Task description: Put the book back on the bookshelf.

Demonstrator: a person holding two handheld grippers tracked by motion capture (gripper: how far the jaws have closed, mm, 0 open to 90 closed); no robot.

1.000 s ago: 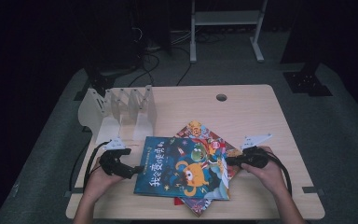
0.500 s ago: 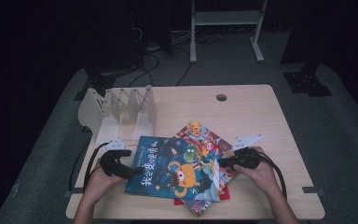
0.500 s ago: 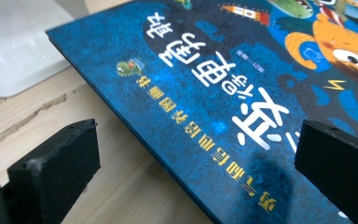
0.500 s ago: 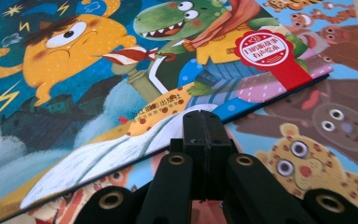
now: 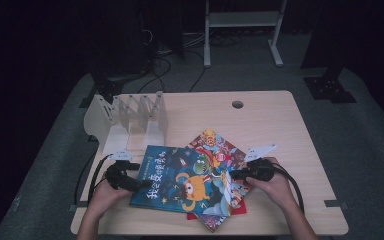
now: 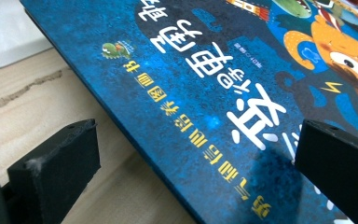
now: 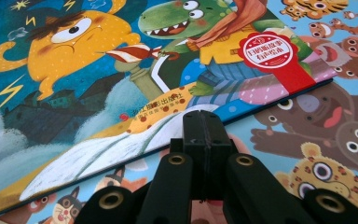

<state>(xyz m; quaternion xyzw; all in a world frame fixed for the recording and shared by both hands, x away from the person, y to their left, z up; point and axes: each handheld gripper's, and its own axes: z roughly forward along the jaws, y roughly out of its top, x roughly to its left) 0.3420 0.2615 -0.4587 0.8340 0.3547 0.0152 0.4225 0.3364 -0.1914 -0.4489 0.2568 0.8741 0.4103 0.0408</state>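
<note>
The blue book (image 5: pixel 187 181) lies flat near the front edge of the table (image 5: pixel 275 120), on top of a second picture book (image 5: pixel 219 146) that sticks out from under it at the far right and at the front. A white rack (image 5: pixel 130 117) with upright dividers stands behind them on the left, apart from the books. The left gripper (image 5: pixel 139 184) sits at the book's left edge with its jaws wide, one over the bare wood and the other over the cover, so the edge runs between them without being pinched. The right gripper (image 5: pixel 234 175) is closed with nothing between its jaws, and its tip rests against the book's right edge, just above the book underneath. The blue book looks like a thin hardcover: stiff enough to stay flat when lifted by one side, fairly light, with a glossy cover that probably slides easily over the glossy cover below. That slipperiness makes a push from the right likely to work, but the lower book may creep along with it. The best hold seems to be the left edge, pinched well in from the corner so the board does not twist.
</note>
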